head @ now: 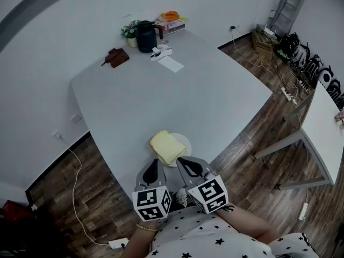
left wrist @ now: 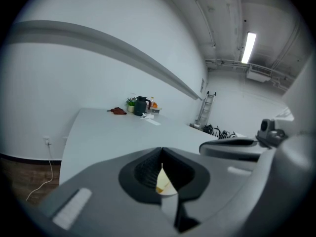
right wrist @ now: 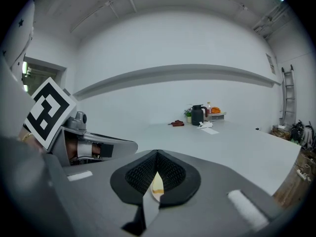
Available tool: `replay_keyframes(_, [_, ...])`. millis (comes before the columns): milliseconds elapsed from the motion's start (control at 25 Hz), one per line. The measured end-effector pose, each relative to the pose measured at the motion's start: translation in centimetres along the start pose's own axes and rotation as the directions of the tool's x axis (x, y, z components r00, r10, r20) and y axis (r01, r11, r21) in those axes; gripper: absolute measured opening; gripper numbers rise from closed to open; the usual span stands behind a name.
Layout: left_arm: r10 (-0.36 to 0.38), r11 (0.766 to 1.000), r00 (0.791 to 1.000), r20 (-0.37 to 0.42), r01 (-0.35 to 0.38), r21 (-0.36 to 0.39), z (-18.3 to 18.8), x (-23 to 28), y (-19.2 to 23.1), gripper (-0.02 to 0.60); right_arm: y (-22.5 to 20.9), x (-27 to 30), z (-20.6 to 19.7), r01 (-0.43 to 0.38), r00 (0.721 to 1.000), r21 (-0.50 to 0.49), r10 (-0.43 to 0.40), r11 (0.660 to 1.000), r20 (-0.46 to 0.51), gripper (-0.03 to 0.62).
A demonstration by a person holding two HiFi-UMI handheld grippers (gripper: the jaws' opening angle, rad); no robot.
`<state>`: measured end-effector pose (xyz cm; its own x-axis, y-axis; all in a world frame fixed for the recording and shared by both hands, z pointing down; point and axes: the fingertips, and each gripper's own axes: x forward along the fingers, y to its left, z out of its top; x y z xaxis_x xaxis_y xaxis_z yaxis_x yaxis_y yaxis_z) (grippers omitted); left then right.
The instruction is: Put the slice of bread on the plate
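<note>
Lying on the white plate [head: 186,140] at the near edge of the bench [head: 161,90], the slice of bread [head: 167,147] reaches past the plate's left rim, just ahead of your two claws. Your left claw [head: 153,165] has its jaws pressed together with nothing between them, and your right claw [head: 183,162] beside it is likewise closed and empty, neither one touching the bread. Well apart, at the bench's far end, stands a dark jug [head: 145,36].

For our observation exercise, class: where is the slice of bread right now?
In the head view, the slice of bread lies on the white plate near the table's closest edge, covering the plate's left side.
</note>
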<state>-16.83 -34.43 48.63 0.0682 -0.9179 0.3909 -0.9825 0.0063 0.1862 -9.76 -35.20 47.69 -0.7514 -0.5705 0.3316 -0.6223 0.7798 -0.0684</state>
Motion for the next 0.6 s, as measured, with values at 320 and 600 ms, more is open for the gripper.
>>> replay_keyframes(320, [-0.007, 1.000, 1.000, 0.001, 0.007, -0.003, -0.1, -0.5, -0.4, 0.008, 0.6, -0.5, 0.1, -0.010, 1.000, -0.011, 0.011, 1.000, 0.016, -0.002])
replay_keyframes(600, [-0.015, 1.000, 1.000, -0.005, 0.015, -0.006, -0.4, -0.9, -0.6, 0.008, 1.2, -0.7, 0.1, -0.022, 1.000, -0.022, 0.022, 1.000, 0.017, -0.002])
